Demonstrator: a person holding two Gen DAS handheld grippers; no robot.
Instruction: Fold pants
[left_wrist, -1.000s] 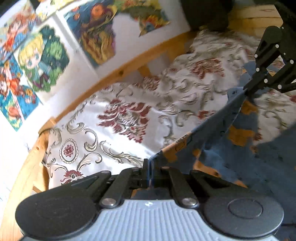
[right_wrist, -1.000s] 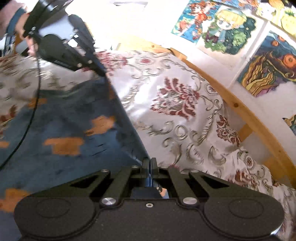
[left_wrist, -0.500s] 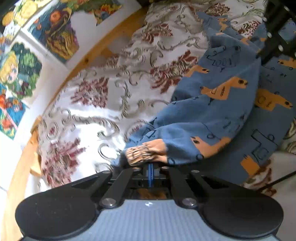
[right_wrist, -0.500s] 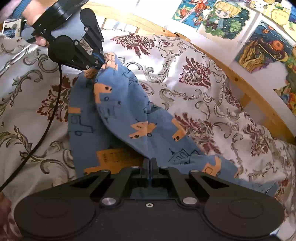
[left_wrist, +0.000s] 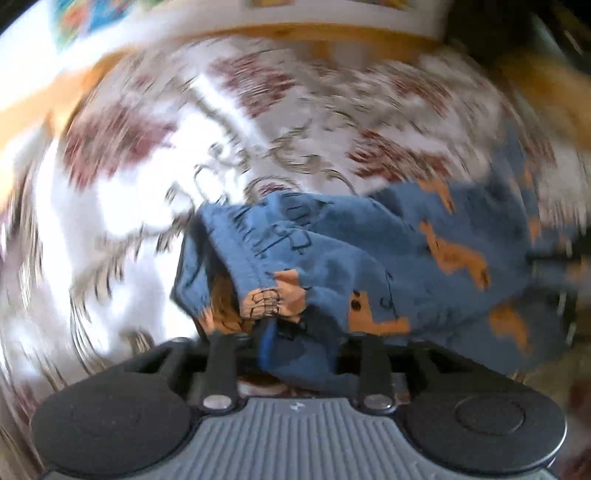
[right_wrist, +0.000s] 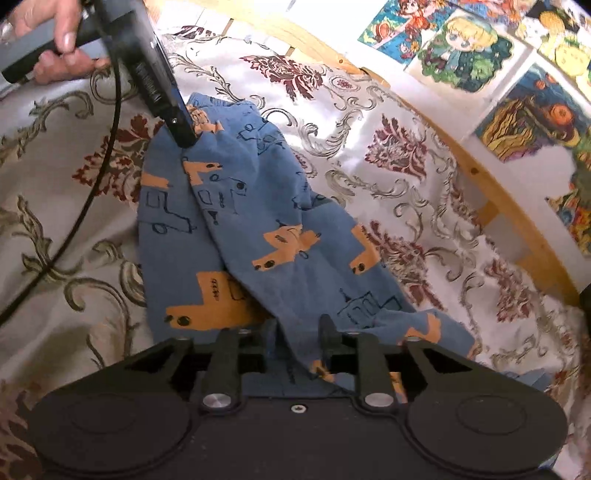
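My blue pajama pants lie folded over on the floral bedspread, long axis running from my right gripper away to my left gripper. Both grippers' jaws stand parted, cloth loose between them, clamping nothing. Each gripper sits at one end; the next fold likely brings those ends together.

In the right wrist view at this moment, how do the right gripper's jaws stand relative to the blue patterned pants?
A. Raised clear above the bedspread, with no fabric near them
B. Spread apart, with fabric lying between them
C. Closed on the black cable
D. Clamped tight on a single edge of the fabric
B: the right gripper shows its two fingers spread apart, with the blue pants lying loosely between them on the bedspread.
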